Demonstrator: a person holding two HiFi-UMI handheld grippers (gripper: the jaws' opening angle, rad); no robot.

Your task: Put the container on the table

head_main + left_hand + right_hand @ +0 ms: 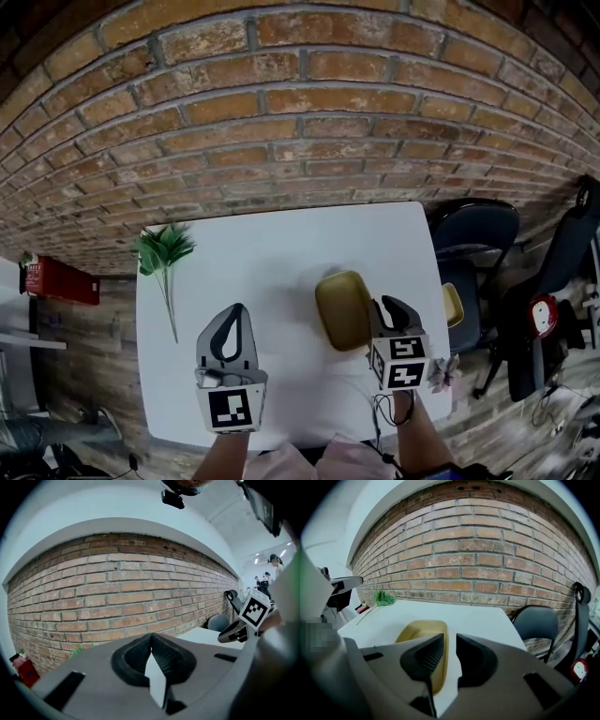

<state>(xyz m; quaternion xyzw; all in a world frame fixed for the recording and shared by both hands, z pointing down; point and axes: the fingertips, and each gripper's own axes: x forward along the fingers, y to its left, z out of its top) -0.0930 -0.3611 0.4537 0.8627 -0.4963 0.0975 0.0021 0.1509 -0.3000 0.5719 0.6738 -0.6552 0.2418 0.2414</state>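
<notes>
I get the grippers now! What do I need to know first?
Left gripper: shut, empty, over the near left of the white table.
Right gripper: jaws slightly apart, gripping nothing, at the right rim of the yellow container.
Done: the container appears to rest on the table, right of the green plant sprig.
Left: probably just draw the right gripper clear.

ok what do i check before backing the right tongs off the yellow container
1. Olive-yellow plastic container down on the white table: ok, lies well inside the edges.
2. Right tongs free of the rim: cannot tell; jaws narrowly apart, rim right at the gap.
3. Left tongs out of the way: ok, shut, empty, apart from the container.
4. Green leafy sprig clear of the path: ok, at the table's left side.
</notes>
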